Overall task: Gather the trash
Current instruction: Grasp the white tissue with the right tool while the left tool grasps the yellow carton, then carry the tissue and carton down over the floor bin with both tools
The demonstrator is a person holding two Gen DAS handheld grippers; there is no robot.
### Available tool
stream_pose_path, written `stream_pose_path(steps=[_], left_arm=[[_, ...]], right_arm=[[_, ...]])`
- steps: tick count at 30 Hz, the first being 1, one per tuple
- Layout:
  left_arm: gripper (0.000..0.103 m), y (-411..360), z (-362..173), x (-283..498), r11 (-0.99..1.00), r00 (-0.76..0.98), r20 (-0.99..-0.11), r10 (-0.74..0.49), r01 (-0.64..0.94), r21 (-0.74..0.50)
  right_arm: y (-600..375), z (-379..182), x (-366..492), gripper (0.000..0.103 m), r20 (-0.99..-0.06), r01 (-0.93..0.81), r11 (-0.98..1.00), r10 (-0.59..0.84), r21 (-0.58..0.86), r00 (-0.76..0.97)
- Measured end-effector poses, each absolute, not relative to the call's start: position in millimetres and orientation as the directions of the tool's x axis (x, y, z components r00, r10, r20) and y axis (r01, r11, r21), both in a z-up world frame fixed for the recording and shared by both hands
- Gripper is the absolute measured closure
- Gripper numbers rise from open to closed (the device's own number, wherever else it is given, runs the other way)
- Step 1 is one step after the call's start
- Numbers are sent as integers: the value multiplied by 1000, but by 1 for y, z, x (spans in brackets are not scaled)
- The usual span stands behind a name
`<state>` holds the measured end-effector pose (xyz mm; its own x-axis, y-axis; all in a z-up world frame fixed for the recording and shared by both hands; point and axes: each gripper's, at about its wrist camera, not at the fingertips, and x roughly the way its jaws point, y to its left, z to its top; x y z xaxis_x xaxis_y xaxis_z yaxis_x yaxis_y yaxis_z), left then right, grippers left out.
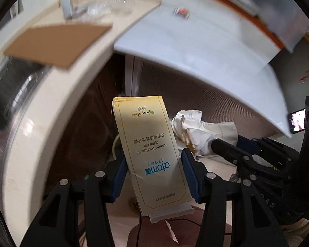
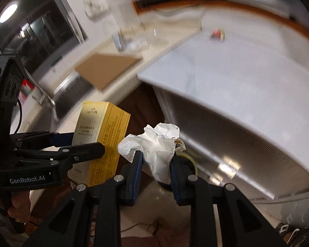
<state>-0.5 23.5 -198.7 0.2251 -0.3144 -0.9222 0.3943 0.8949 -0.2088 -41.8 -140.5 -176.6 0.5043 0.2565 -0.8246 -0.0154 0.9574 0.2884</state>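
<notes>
Item one: our left gripper clamps the yellow toothpaste box, centre frame. Item two: our right gripper pinches the crumpled white paper, lower centre. We judge both mid-carry; next comes finding a bin, none clearly visible.

- The toothpaste box was pale yellow, with blue lettering on its face and a deeper yellow side panel.
- The crumpled paper was white with brownish stains.
- The left gripper was black with blue pads.
- The right gripper showed the same black frame and blue pads.
- The cardboard sheet was plain brown.
- The counter was cream.
- The appliance top was white, over a finely ribbed grey front.
</notes>
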Motion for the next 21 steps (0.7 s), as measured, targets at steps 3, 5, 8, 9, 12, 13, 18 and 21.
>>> stream_pose_path(steps=[3, 5, 8, 9, 12, 13, 18, 21], left_arm=[[53, 22, -249, 6, 911, 206, -935, -287, 360, -201], [53, 22, -291, 13, 925, 189, -945, -269, 324, -198], [53, 25, -343, 23, 939, 179, -951, -253, 280, -198], [53, 26, -364, 27, 944, 180, -953, -244, 267, -192], [53, 28, -416, 39, 952, 181, -956, -233, 241, -187], [53, 28, -434, 44, 955, 181, -957, -228, 234, -183], [50, 33, -504, 65, 960, 168, -964, -207, 226, -167], [46, 33, -535, 74, 964, 135, -974, -180, 221, -147]], right_arm=[[-138, -224, -32, 78, -849, -35, 957, 272, 288, 453], [-136, -261, -24, 77, -862, -54, 958, 278, 282, 423], [-135, -321, -7, 77, -880, -73, 957, 288, 282, 377], [-134, -341, -1, 77, -885, -81, 957, 289, 279, 366], [-131, -403, 17, 77, -896, -100, 958, 287, 269, 338], [-129, -418, 23, 77, -899, -103, 958, 286, 266, 331], [-121, -498, 48, 73, -912, -133, 956, 290, 261, 291], [-119, -527, 56, 71, -922, -127, 955, 294, 270, 251]])
